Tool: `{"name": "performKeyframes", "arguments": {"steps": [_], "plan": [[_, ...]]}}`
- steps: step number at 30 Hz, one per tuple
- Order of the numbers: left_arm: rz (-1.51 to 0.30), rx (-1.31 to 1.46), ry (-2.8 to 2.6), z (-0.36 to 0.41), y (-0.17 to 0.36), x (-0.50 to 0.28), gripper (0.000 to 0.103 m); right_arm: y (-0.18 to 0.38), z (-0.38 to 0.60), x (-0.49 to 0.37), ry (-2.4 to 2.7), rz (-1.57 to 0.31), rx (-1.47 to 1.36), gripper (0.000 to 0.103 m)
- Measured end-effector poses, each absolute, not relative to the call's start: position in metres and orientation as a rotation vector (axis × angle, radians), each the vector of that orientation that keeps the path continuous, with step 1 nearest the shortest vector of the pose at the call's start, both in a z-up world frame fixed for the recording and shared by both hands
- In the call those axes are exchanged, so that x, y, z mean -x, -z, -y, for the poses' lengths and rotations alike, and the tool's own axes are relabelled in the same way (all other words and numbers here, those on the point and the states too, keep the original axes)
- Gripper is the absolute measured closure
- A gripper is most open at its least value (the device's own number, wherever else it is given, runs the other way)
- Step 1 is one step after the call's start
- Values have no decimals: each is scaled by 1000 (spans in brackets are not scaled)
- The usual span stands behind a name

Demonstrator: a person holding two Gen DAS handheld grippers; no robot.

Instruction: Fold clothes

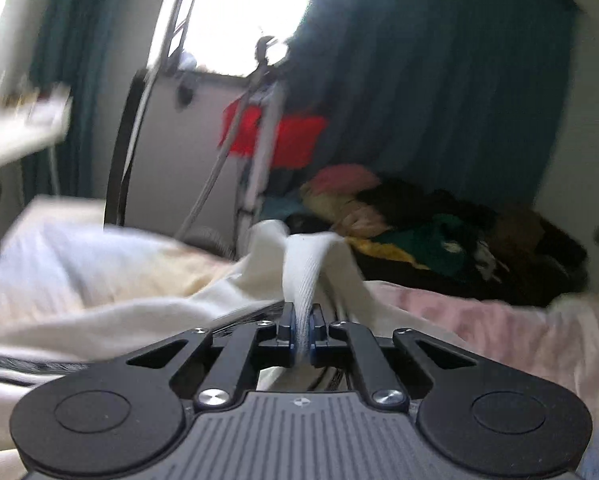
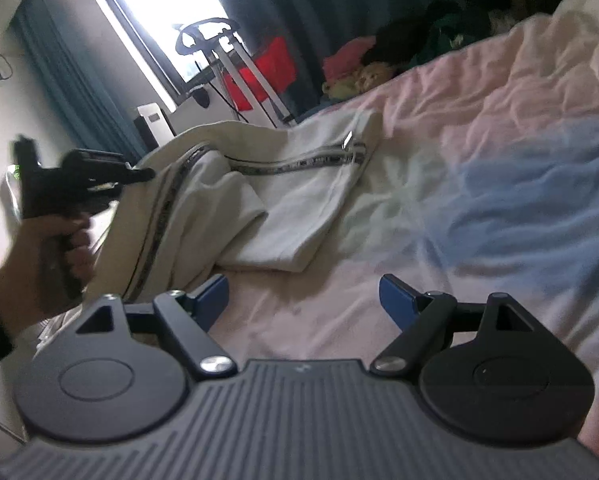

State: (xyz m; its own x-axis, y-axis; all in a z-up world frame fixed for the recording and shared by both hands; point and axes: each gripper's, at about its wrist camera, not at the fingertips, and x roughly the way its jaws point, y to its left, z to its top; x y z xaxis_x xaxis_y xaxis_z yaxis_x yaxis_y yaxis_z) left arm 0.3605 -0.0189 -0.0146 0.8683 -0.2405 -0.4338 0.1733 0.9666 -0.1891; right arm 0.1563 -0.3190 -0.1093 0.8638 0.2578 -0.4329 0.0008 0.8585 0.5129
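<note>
On the pink bedsheet (image 2: pixel 439 92), the left gripper (image 1: pixel 301 334) pinches a ribbed edge of the white garment (image 2: pixel 291 200), seemingly lifting it to fold, while the right gripper (image 2: pixel 303 300) hovers beside it, tongs spread.

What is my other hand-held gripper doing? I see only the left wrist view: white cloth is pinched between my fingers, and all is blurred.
Observer: The right hand-held gripper is open and holds nothing. It hangs over the pink sheet.
Operator: Where is the rest of the white garment?
Observer: The white garment lies partly folded on the bed, with a dark striped band along it. One end rises to your left hand-held gripper.
Operator: Is the right one near the garment?
Observer: It is apart from it. The nearest folded corner lies ahead of its left finger, not between the fingers.
</note>
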Motion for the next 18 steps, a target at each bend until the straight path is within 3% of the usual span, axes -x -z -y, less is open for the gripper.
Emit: {"name": "performKeyframes", "arguments": {"steps": [7, 14, 17, 18], "plan": [[-433, 68, 271, 59, 17, -216, 100, 80, 317, -117, -136, -425, -465, 19], [-545, 128, 187, 73, 102, -135, 98, 62, 326, -92, -98, -377, -472, 19], [-555, 143, 121, 78, 127, -141, 90, 60, 332, -88, -87, -366, -491, 19], [-547, 134, 105, 82, 131, -143, 76, 60, 333, -87, -82, -364, -497, 19]]}}
